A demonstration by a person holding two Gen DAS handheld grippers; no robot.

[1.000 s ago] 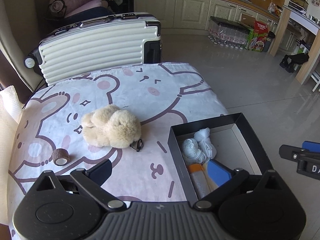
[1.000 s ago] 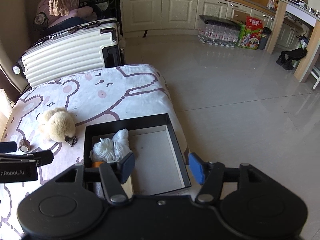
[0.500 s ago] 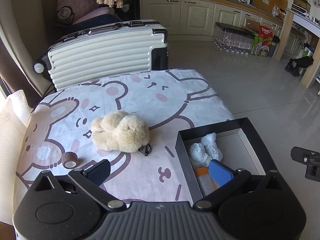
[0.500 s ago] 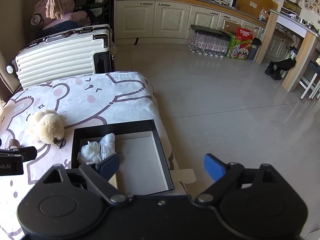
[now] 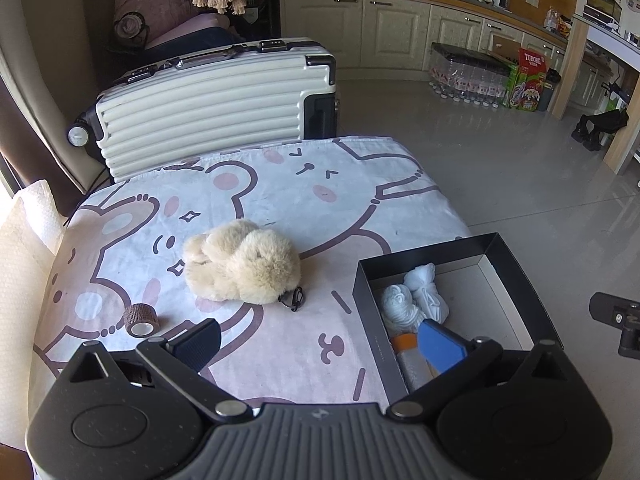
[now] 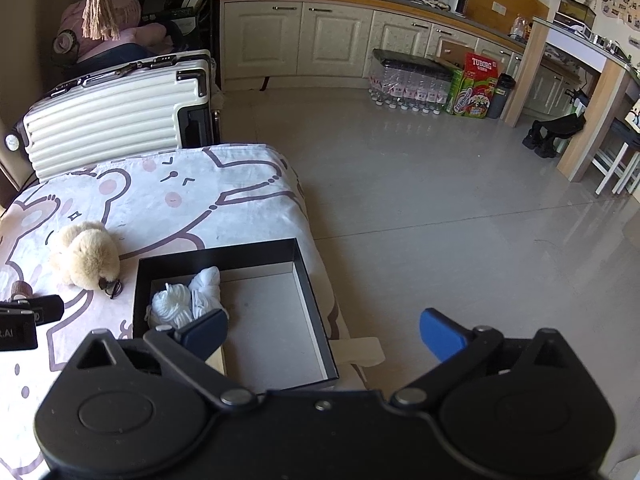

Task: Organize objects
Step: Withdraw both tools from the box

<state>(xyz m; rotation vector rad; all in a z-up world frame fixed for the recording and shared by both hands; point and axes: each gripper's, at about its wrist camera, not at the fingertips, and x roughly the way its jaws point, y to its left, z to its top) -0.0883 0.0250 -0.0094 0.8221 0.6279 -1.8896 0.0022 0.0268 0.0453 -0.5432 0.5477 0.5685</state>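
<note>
Since the earlier frame the right gripper (image 6: pixel 322 330) has just been opening its jaws and now stands spread wide with nothing between them, low in its view over the black box (image 6: pixel 308 280). The left gripper (image 5: pixel 320 340) is also spread and empty. White bundles (image 5: pixel 414 296) and an orange-capped item (image 5: pixel 404 345) lie in the box, while the plush toy (image 5: pixel 240 266) at centre and the brown tape roll (image 5: pixel 141 319) at lower left wait on the bear-print sheet (image 5: pixel 280 184), so I judge the sorting about half done.
</note>
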